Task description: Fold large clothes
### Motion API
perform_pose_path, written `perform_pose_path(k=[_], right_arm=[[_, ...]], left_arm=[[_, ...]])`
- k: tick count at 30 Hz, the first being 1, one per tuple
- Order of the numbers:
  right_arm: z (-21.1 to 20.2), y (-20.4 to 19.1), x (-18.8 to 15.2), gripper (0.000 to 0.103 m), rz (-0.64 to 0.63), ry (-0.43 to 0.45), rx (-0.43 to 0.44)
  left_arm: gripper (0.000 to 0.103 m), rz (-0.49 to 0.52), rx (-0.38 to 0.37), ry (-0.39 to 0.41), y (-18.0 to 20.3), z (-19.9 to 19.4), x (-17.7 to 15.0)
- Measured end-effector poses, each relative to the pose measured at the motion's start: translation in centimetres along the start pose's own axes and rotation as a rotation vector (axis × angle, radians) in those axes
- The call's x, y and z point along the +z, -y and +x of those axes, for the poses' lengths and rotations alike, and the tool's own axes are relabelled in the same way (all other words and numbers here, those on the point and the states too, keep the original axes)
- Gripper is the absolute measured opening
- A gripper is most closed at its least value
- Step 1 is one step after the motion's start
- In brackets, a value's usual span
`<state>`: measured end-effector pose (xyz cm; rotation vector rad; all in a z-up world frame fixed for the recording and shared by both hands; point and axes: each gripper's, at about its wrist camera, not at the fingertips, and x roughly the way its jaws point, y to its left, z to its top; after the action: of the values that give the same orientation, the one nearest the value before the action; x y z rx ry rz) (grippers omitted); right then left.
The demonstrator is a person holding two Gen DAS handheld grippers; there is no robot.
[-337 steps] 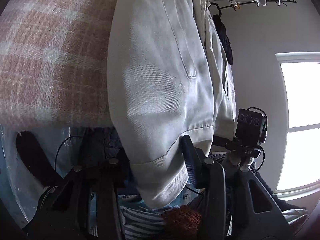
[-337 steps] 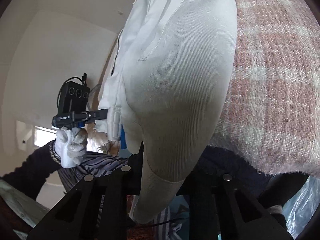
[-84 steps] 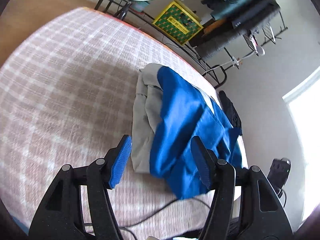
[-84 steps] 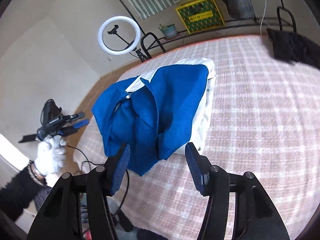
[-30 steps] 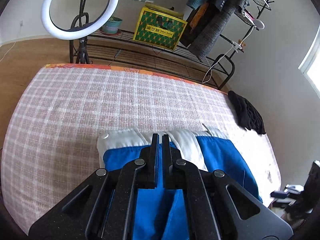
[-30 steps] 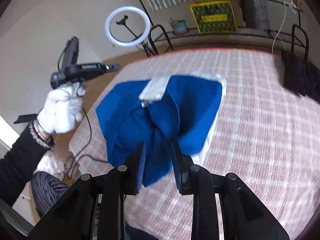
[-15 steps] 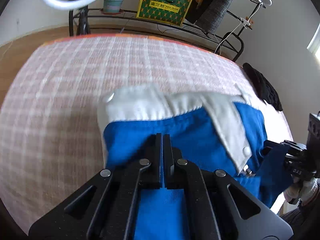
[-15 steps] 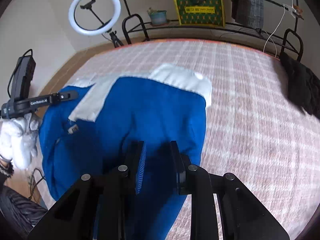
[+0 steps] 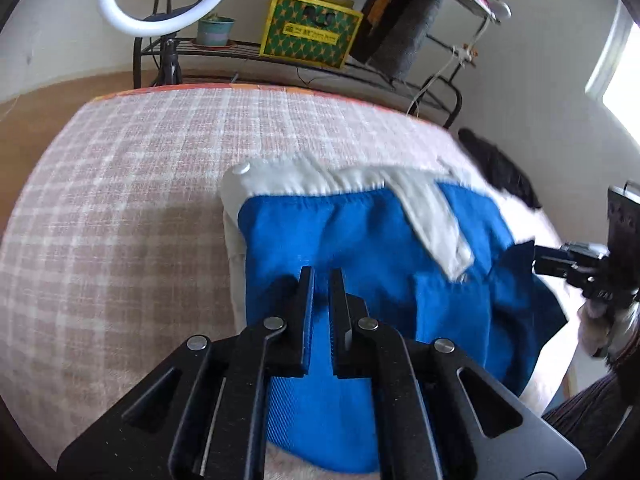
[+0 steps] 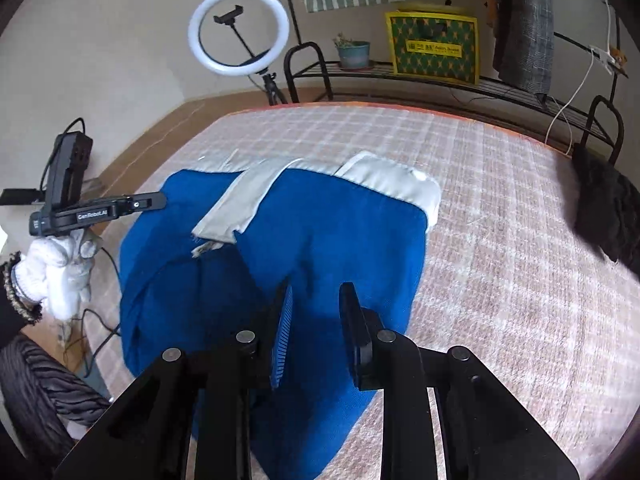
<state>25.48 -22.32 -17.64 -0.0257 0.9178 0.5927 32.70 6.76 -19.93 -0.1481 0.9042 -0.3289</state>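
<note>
The left gripper [image 9: 321, 276] is nearly closed and the right gripper [image 10: 316, 294] part open, each with blue cloth between its pads. The blue-lined white garment [image 10: 332, 232] lies on the pink plaid blanket [image 10: 500, 240]. Best lower both edges together, level, and smooth wrinkles before letting go.

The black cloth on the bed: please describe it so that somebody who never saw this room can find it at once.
Start from the bed with the pink checked blanket, where the blue and white garment lies spread out. Go from the garment to the bed's edge nearest the metal rack's curved end bar. There a small, crumpled black cloth lies apart from the garment, the only dark fabric on the blanket.
</note>
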Motion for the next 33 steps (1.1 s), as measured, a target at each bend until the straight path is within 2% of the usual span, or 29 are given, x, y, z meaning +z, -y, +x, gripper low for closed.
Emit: perform_pose_path(k=[3,5,8,11,14,16,18,20,23,27,30,31,33], right_arm=[[1.4,-1.1,-1.8,0.023,-0.078,-0.087,-0.014],[2.4,-0.5,-2.7,0.022,-0.067,-0.123,-0.009],[2.7,1.0,-4.0,0.02,-0.027,-0.118,0.031],[1.6,1.7,-4.4,0.02,0.032,-0.133,0.059],[-0.6,1.6,-4.7,0.02,0.035,-0.141,0.056],[-2.7,1.8,-4.9,0.021,0.048,-0.106,0.059],[-4.3,2.3,-4.3,0.021,0.08,-0.05,0.064],[-5.8,2.1,-3.8,0.023,0.108,0.008,0.093],[-6.4,0.7,-2.8,0.023,0.08,0.073,0.132],[-3.8,-2.4,-0.4,0.023,-0.025,0.044,0.185],[-0.1,-3.4,1.7,0.023,-0.061,-0.001,0.205],[1.1,-3.1,2.2,0.023,-0.051,-0.015,0.191],[3.5,-2.4,2.9,0.023,-0.048,-0.043,0.103]], left_arm=[[0.003,0.023,0.027,-0.061,-0.5,1.2,-1.5],[0.003,0.012,0.021,-0.082,-1.0,2.3,-2.6],[0.004,0.047,0.022,-0.07,-1.0,2.7,-3.3],[0.004,0.006,0.013,-0.091,-1.9,1.7,-3.1],[0.004,-0.028,0.054,-0.081,-2.7,-0.6,-3.2],[0.005,-0.098,0.041,-0.045,-3.3,-2.7,-3.0],[0.005,-0.15,-0.003,-0.004,-3.3,-4.5,-2.7],[0.006,-0.157,-0.049,0.031,-2.1,-5.9,-2.4],[0.011,-0.135,-0.123,0.033,0.1,-6.0,-2.0],[0.011,-0.088,-0.15,-0.03,2.8,-3.4,-1.9],[0.011,-0.042,-0.131,-0.065,4.4,-1.4,-2.1],[0.011,-0.032,-0.106,-0.076,4.7,-0.9,-2.3],[0.011,0.007,-0.052,-0.095,4.9,0.2,-2.7]])
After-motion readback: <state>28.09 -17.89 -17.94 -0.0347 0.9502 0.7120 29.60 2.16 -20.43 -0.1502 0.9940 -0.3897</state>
